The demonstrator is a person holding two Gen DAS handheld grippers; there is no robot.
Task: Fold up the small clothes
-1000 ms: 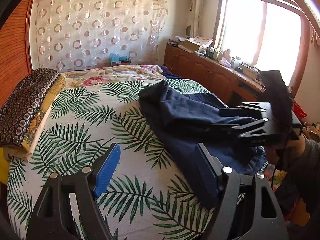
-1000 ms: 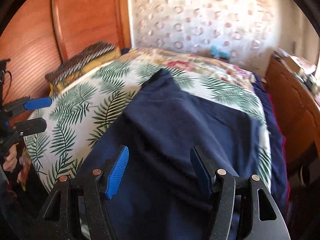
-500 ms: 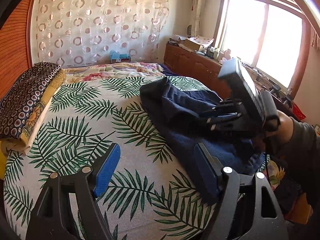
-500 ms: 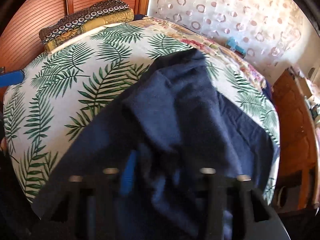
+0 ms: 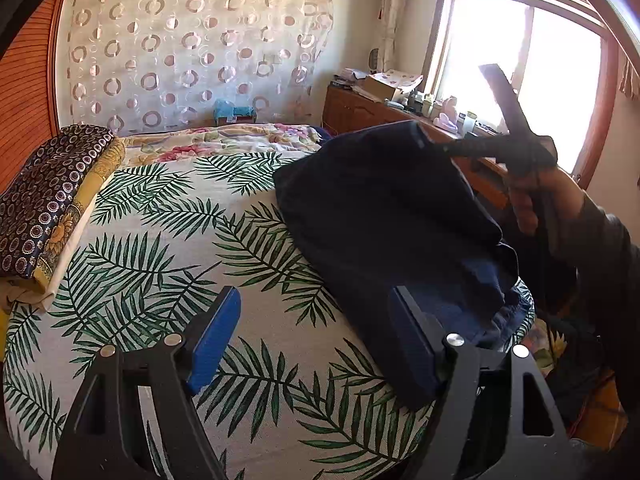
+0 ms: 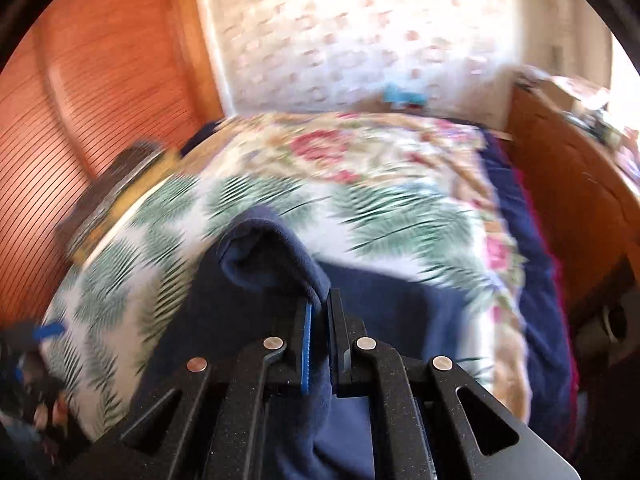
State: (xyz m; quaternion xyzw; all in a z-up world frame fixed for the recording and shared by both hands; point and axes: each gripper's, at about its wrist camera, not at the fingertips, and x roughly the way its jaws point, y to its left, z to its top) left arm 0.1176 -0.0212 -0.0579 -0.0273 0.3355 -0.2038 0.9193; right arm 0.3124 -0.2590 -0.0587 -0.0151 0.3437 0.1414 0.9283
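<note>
Broadly, the bed (image 5: 168, 240) with its palm-leaf sheet fills both views and serves as the landmark. Behind its far end hangs a circle-patterned curtain (image 5: 192, 52), and along its right side runs a wooden cabinet (image 5: 360, 110) under a bright window (image 5: 520, 68). A floral blanket (image 5: 224, 140) lies across the bed's far end, and a stack of folded patterned cloths (image 5: 52, 192) sits at its left edge.

On the right half of the bed lies the navy garment (image 5: 384, 216). One part of it is raised off the sheet in a tented fold, while its lower part rests on the bed near the right edge.

The right gripper (image 6: 320, 312) has its jaws pressed nearly together on a pinch of the navy garment (image 6: 276, 256), holding that edge up above the bed; the right wrist view is motion-blurred. The left gripper (image 5: 312, 344) hovers over the near edge of the bed, jaws spread wide with nothing between them, its right finger (image 5: 412, 344) just beside the garment's hem.
</note>
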